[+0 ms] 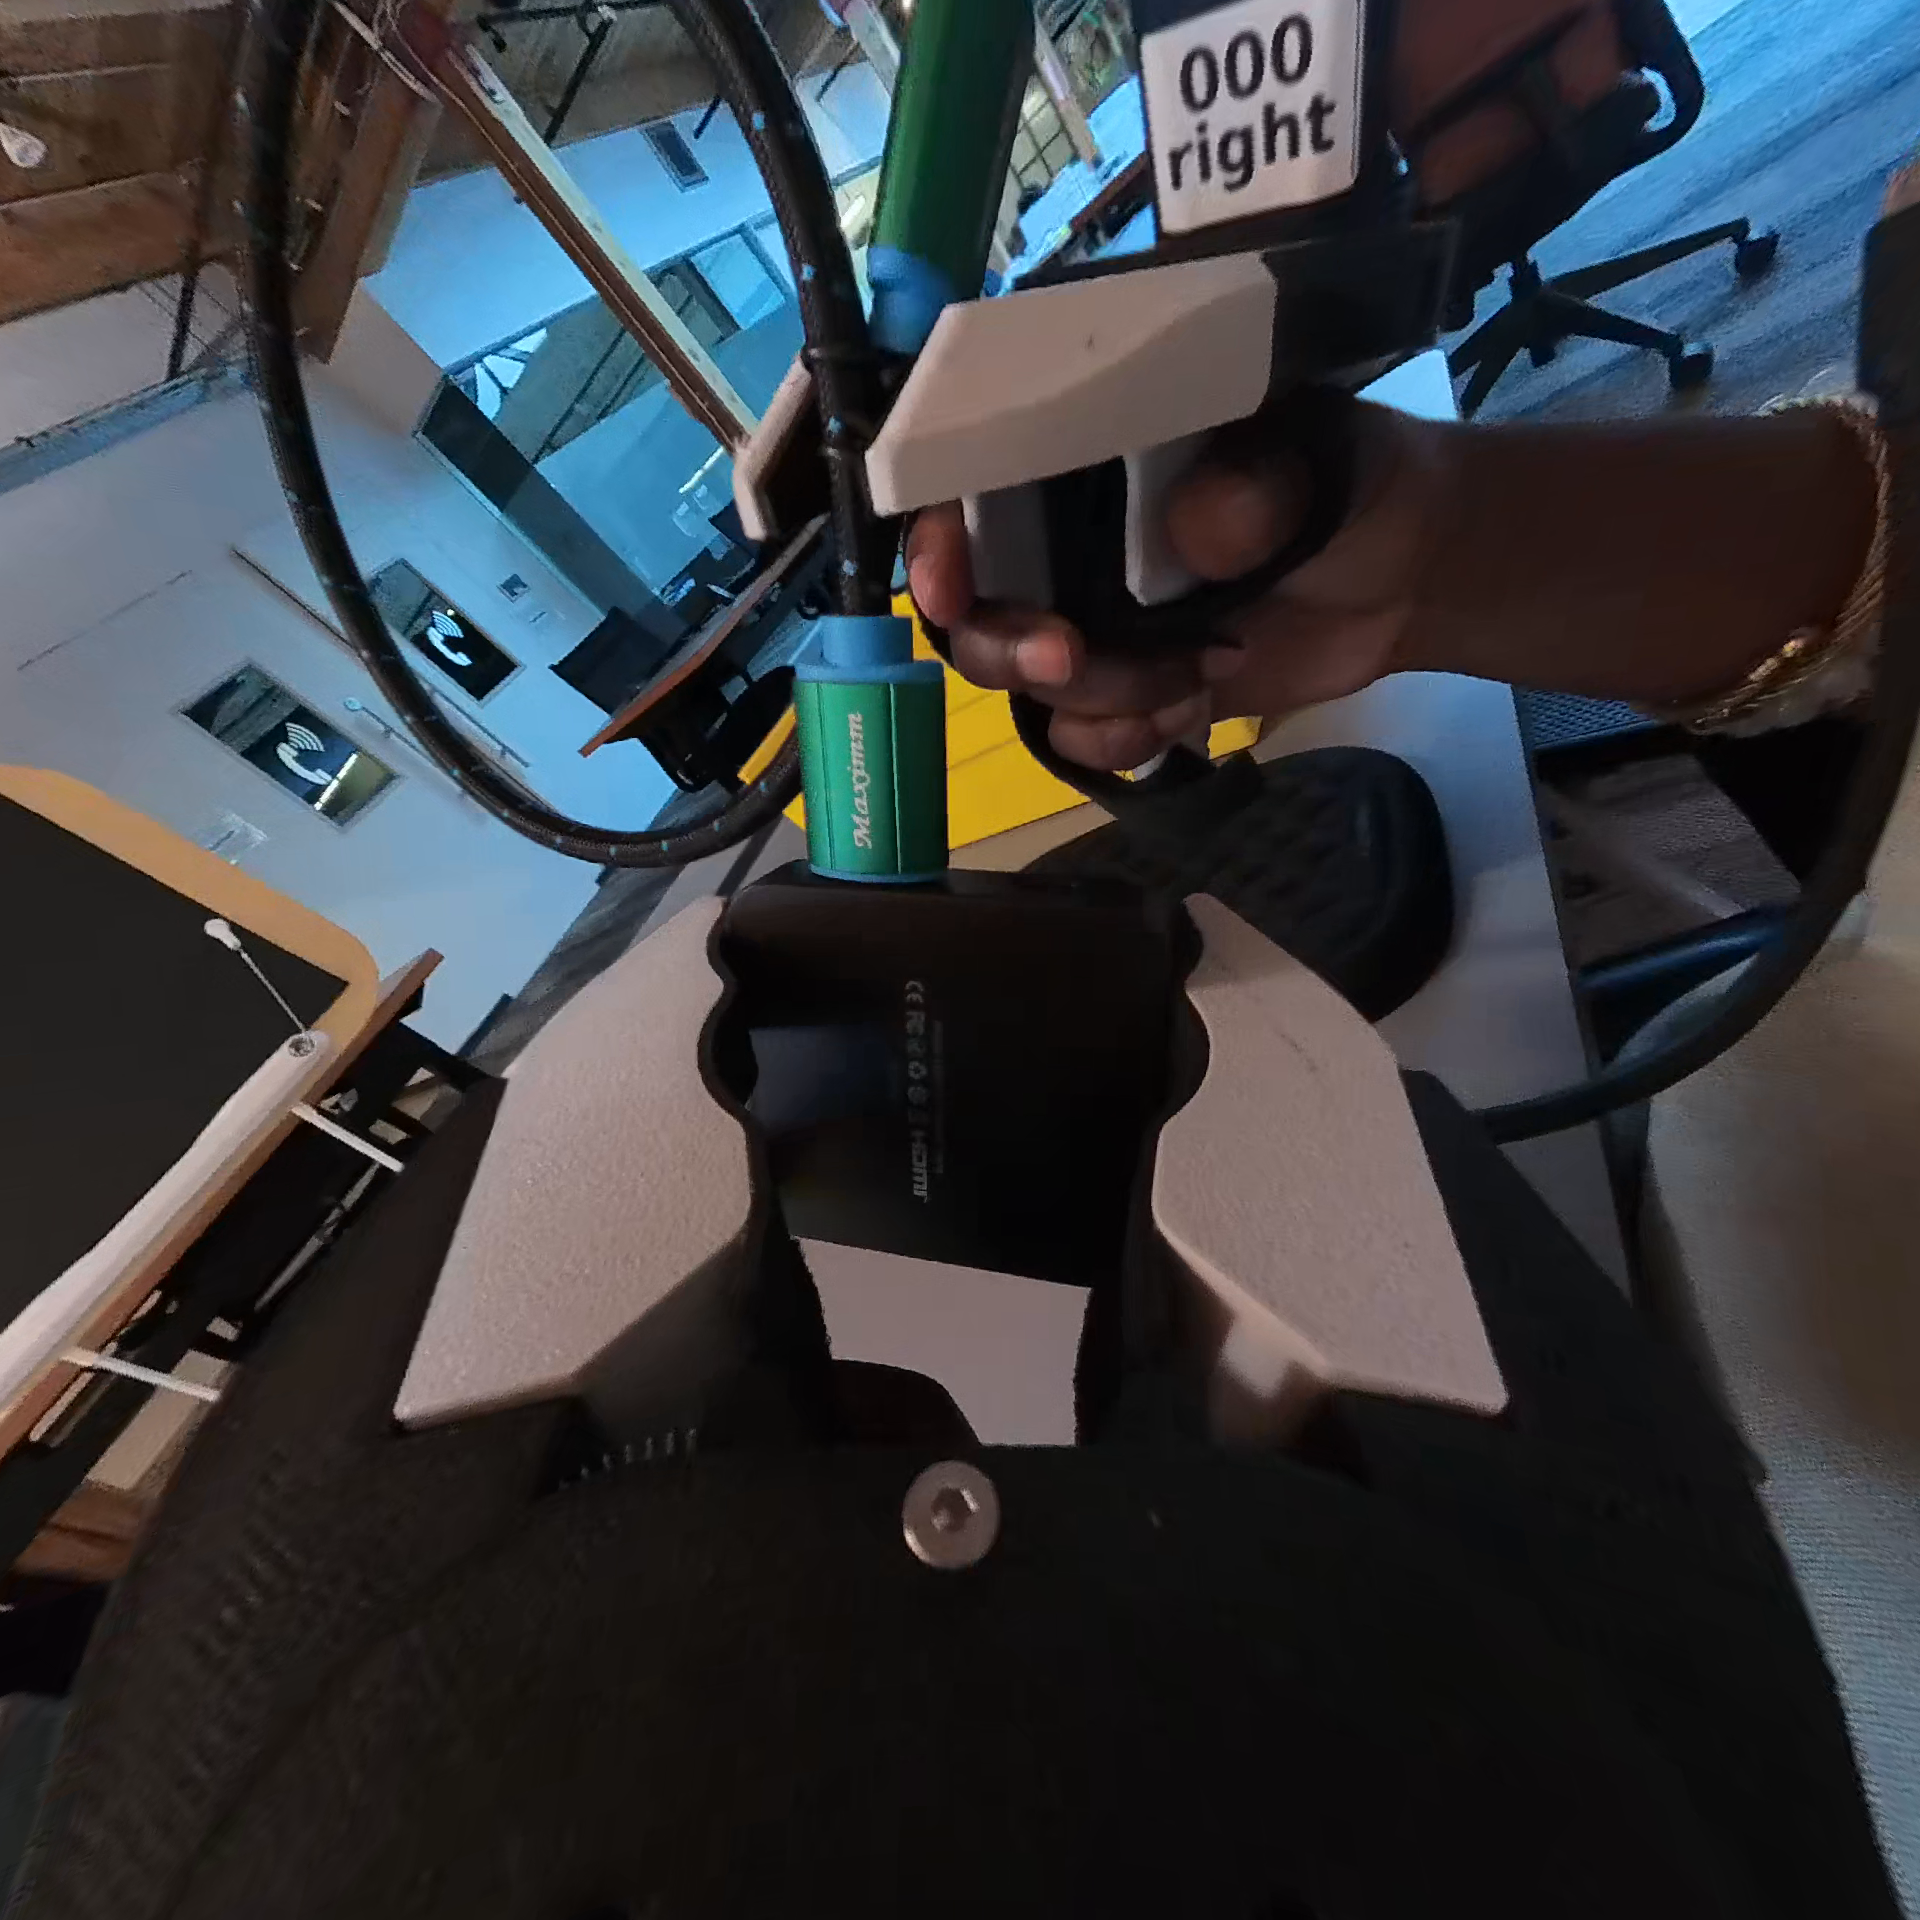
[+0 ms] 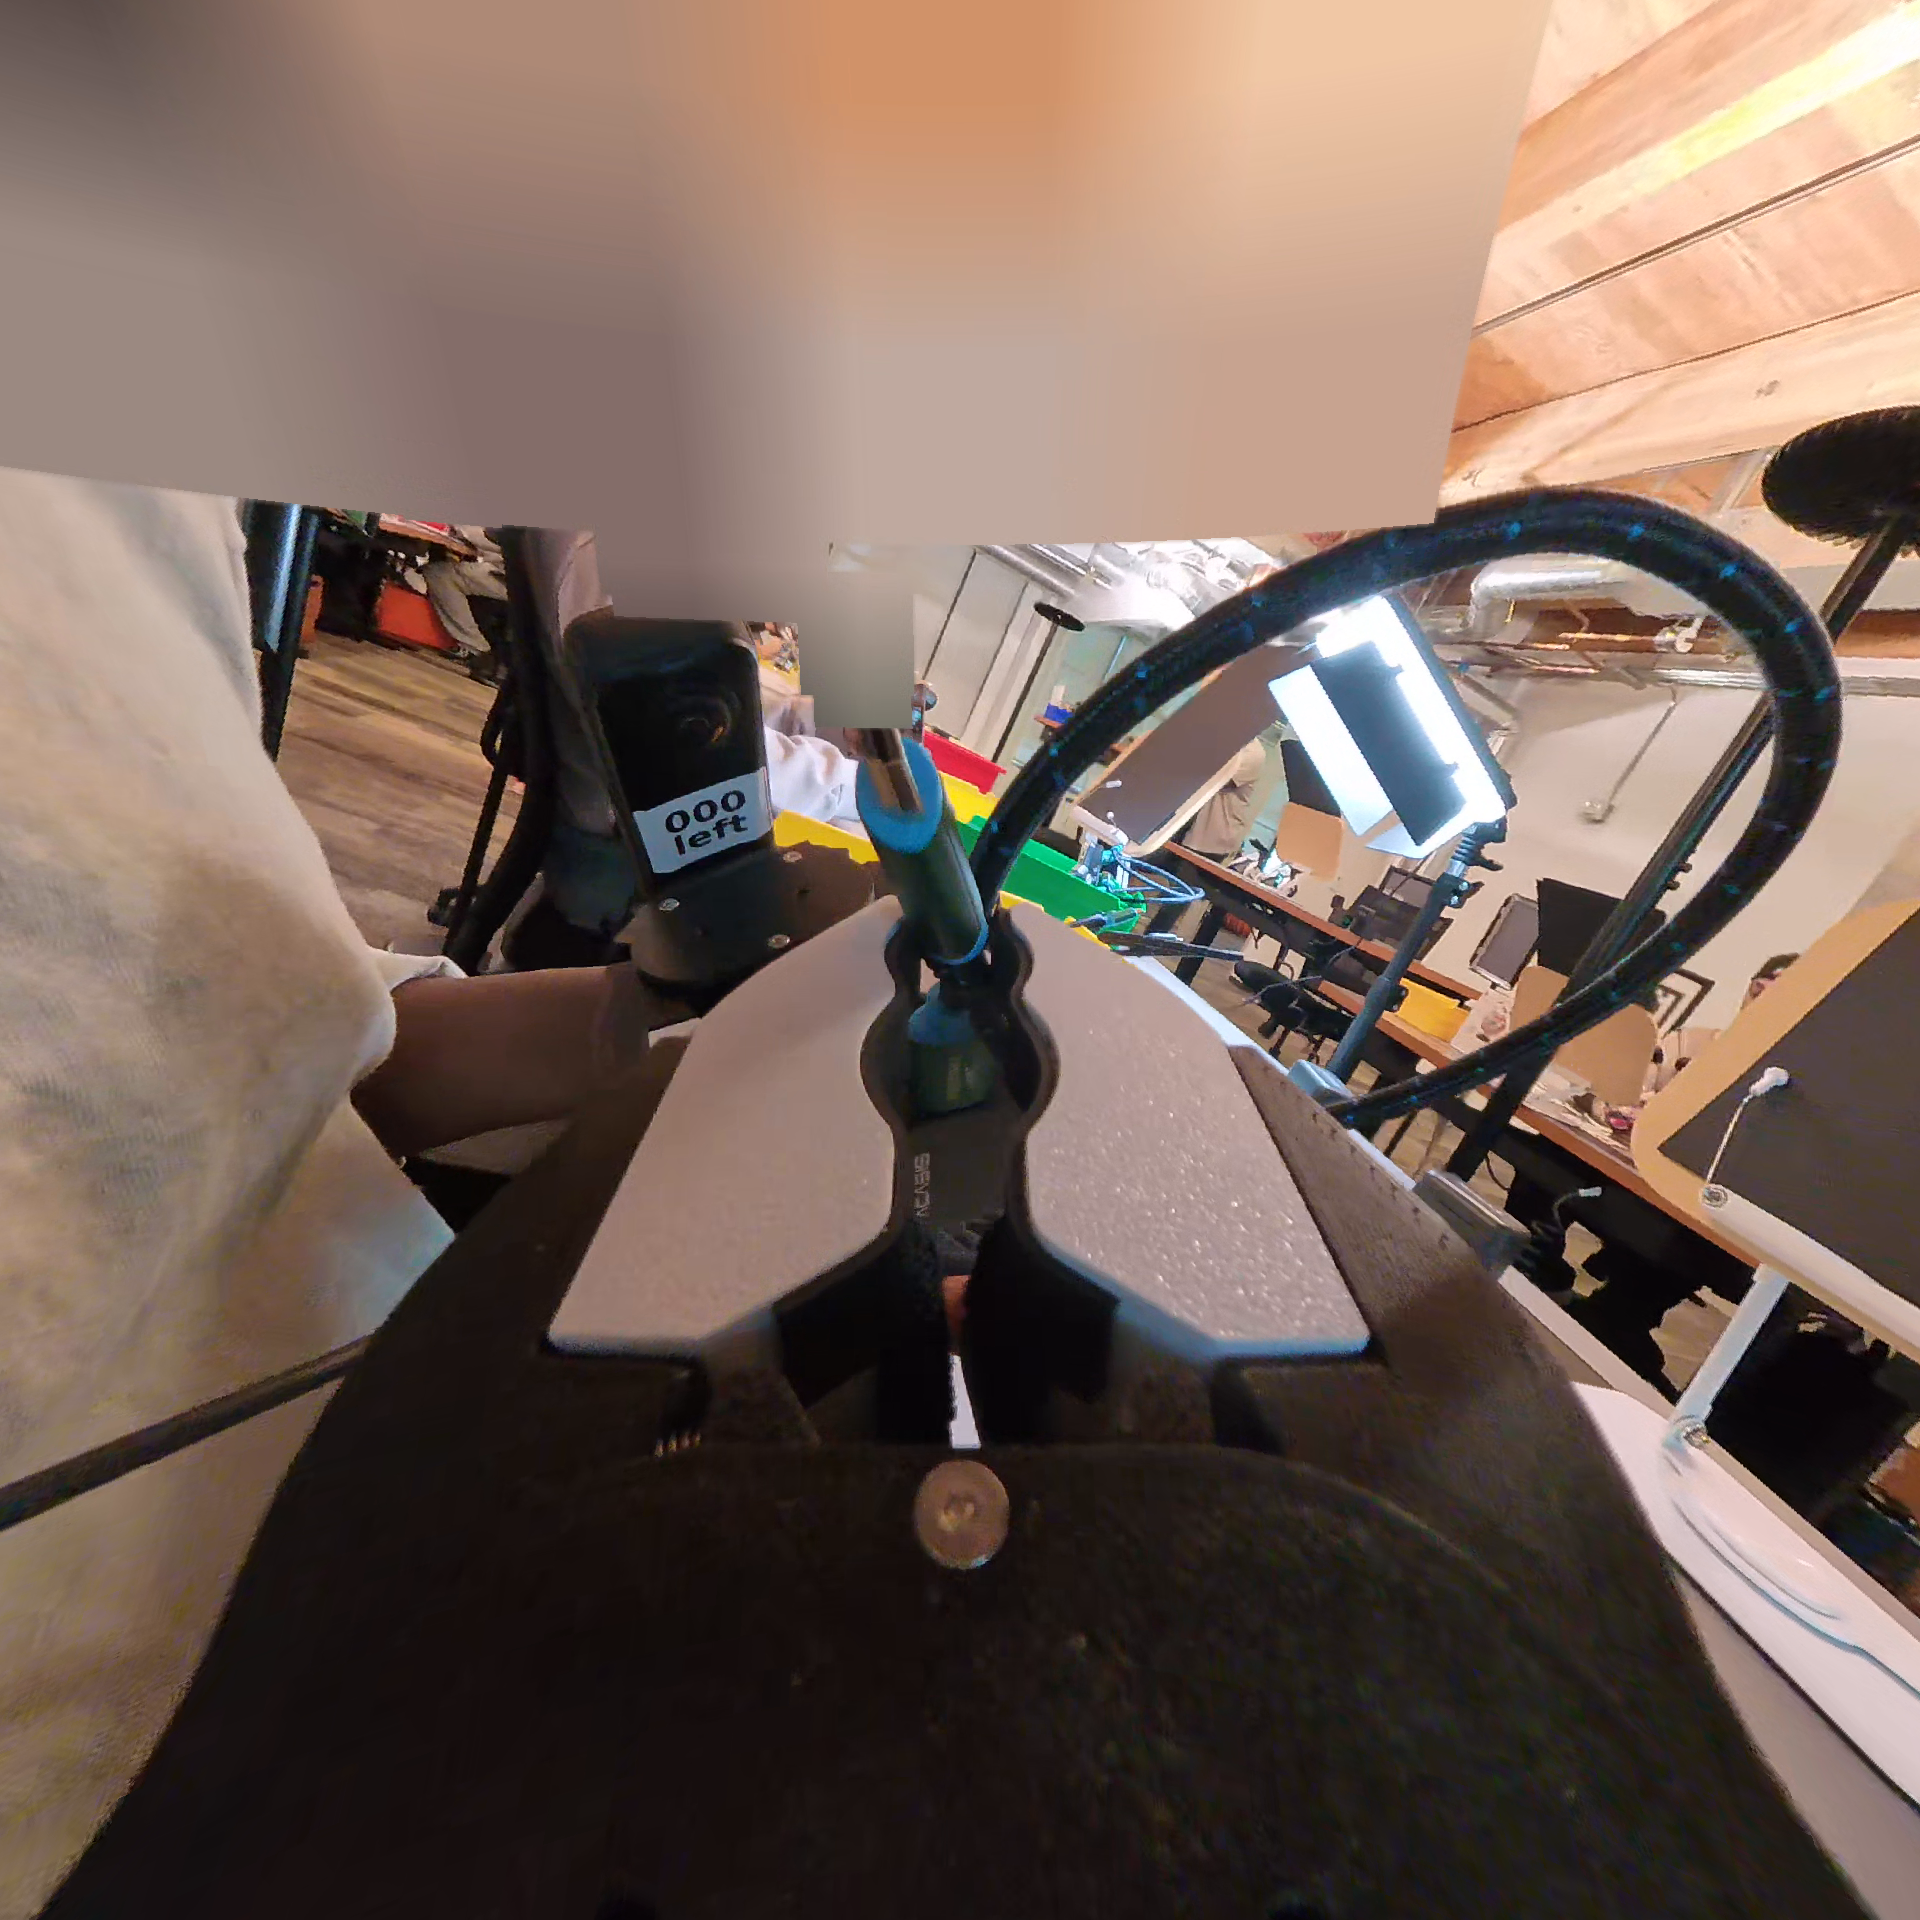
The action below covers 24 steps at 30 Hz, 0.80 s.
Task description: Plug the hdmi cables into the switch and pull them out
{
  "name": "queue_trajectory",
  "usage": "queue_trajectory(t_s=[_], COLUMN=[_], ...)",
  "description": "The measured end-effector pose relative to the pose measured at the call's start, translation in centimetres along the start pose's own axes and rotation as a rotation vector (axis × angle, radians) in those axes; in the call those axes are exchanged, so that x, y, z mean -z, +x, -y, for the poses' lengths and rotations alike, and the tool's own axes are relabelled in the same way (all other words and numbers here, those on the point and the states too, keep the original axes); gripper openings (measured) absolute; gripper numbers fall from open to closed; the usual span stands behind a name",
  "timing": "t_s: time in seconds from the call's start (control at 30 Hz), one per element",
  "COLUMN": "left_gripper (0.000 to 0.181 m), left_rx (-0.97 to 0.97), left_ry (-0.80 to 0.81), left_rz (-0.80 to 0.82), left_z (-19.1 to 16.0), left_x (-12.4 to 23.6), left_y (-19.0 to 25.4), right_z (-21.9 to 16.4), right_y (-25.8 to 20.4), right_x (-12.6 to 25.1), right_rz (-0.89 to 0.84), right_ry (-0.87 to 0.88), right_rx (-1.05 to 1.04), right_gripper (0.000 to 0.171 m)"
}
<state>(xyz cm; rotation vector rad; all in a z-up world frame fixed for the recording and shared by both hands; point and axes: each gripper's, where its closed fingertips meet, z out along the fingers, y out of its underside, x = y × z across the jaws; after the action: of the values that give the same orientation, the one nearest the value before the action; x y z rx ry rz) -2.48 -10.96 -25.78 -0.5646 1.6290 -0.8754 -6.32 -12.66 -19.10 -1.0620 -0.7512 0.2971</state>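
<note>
Jaws of left gripper (image 1: 951, 1039) clamp switch (image 1: 956, 1081); right gripper (image 1: 831, 457) pinches cable (image 1: 854, 488).

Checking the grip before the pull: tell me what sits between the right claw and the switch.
In the left wrist view, a green plug seated in the black switch spans that stretch; the right claw pinches the braided cable just above it.

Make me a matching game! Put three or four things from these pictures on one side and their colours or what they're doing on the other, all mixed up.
Things:
1. switch
2. plug
3. cable
4. right claw

Clues:
A. green, stuck into the black box
B. loops in a big curve
C. black, squeezed in the left claw
D. pinching the cable above the plug

Pairs: 1-C, 2-A, 3-B, 4-D
</note>
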Motion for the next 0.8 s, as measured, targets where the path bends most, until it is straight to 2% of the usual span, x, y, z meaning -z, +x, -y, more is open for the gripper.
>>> queue_trajectory(t_s=[0.13,0.2,0.27,0.4,0.57,0.7,0.8], left_gripper=[0.077,0.077,0.077,0.076,0.077,0.077,0.077], left_rx=[0.003,0.024,0.054,0.081,0.052,0.053,0.026], left_ry=[-0.003,0.001,0.015,0.039,0.007,0.029,0.006], left_rz=[-0.012,-0.035,-0.047,-0.097,-0.147,-0.149,-0.148], left_z=[0.0,-0.1,0.0,0.4,-0.3,0.1,-0.5], left_x=[0.2,0.2,0.2,0.2,-0.1,-0.2,-0.2], left_y=[0.0,0.3,0.4,1.1,2.1,2.0,1.9], right_z=[-0.1,-1.7,-3.1,-2.9,-5.1,-4.6,-5.1], right_y=[-0.1,-0.1,-0.1,-0.5,-1.1,-1.0,-1.0], right_x=[-0.1,-0.2,-0.2,-0.3,-0.2,-0.2,-0.2], right_rz=[0.002,-0.006,-0.002,0.019,0.069,0.057,0.05], right_ry=[0.002,-0.101,-0.193,-0.162,-0.298,-0.307,-0.38], right_rx=[0.032,0.095,0.153,0.113,0.131,0.136,0.193], right_gripper=[0.016,0.029,0.035,0.028,0.023,0.018,0.022])
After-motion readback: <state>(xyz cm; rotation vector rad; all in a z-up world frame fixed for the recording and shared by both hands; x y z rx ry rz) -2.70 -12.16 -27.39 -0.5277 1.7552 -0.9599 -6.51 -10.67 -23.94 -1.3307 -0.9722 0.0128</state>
